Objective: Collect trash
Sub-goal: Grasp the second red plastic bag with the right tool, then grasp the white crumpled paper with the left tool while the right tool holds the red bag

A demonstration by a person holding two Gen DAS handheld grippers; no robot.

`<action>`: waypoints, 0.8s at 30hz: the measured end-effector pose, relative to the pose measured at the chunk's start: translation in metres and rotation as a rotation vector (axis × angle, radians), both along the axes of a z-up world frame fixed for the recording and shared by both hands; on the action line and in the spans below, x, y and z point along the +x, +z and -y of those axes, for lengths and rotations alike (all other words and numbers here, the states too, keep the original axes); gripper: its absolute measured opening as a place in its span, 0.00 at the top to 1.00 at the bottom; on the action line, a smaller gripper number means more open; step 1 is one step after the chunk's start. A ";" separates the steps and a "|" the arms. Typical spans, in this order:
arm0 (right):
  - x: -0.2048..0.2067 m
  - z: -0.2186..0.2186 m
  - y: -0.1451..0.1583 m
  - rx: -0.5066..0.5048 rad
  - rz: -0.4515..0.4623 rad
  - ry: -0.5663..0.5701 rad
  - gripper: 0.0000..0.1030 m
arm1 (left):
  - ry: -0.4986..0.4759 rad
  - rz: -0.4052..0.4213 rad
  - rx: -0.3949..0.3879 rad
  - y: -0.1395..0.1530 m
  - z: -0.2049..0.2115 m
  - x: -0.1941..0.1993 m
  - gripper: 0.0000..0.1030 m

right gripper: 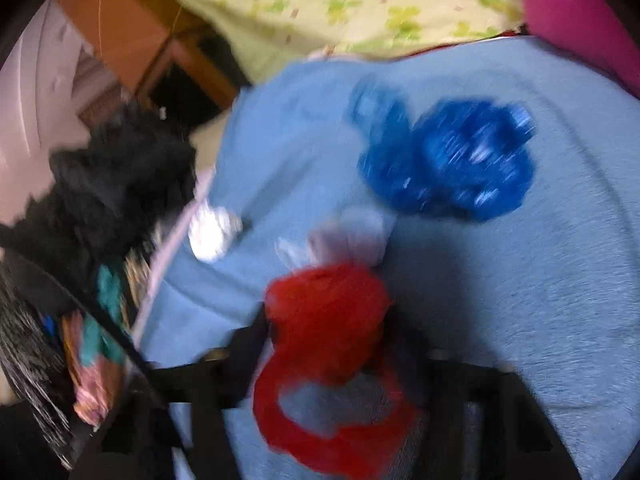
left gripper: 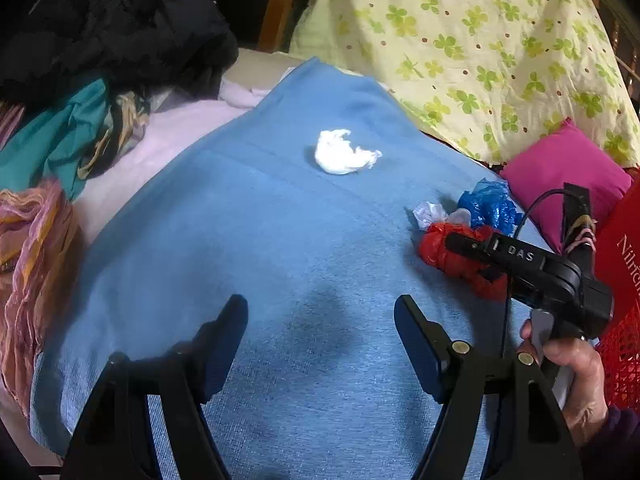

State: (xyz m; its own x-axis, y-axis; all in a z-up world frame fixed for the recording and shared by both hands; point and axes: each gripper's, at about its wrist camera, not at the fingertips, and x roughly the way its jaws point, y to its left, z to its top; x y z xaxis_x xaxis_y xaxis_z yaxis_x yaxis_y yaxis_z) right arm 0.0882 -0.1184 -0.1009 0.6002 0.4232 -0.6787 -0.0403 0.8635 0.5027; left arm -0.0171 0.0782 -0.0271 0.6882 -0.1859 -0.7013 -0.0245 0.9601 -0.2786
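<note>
A crumpled red plastic bag (left gripper: pixel 436 250) (right gripper: pixel 324 300) lies on the blue blanket (left gripper: pixel 280 240) at the right. My right gripper (left gripper: pixel 464 256) (right gripper: pixel 328 332) is shut on it, a finger on each side; the right wrist view is blurred. Just beyond it sit a small whitish plastic scrap (left gripper: pixel 430 213) (right gripper: pixel 348 236) and a crumpled blue plastic bag (left gripper: pixel 490 206) (right gripper: pixel 452 164). A white tissue wad (left gripper: pixel 344 153) (right gripper: pixel 210 236) lies alone farther up the blanket. My left gripper (left gripper: pixel 320 312) hovers open over bare blanket, with nothing between its fingers.
A red mesh basket (left gripper: pixel 624 320) stands at the right edge, by the hand (left gripper: pixel 576 376) on the right gripper. A magenta cushion (left gripper: pixel 560 176) and a clover-print sheet (left gripper: pixel 480 40) lie behind. Black and teal clothes (left gripper: pixel 112 28) and a pink scarf (left gripper: pixel 32 260) crowd the left.
</note>
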 end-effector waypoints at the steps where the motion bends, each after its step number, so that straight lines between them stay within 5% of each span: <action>1: -0.003 -0.004 0.002 -0.015 0.006 0.009 0.51 | 0.002 0.000 0.001 0.000 0.000 -0.001 0.26; 14: -0.073 0.051 0.044 -0.070 -0.019 -0.108 0.52 | -0.142 0.085 0.119 0.010 0.059 0.027 0.26; 24: -0.087 0.107 0.026 -0.072 -0.146 -0.183 0.52 | -0.289 0.124 0.125 0.002 0.132 0.096 0.26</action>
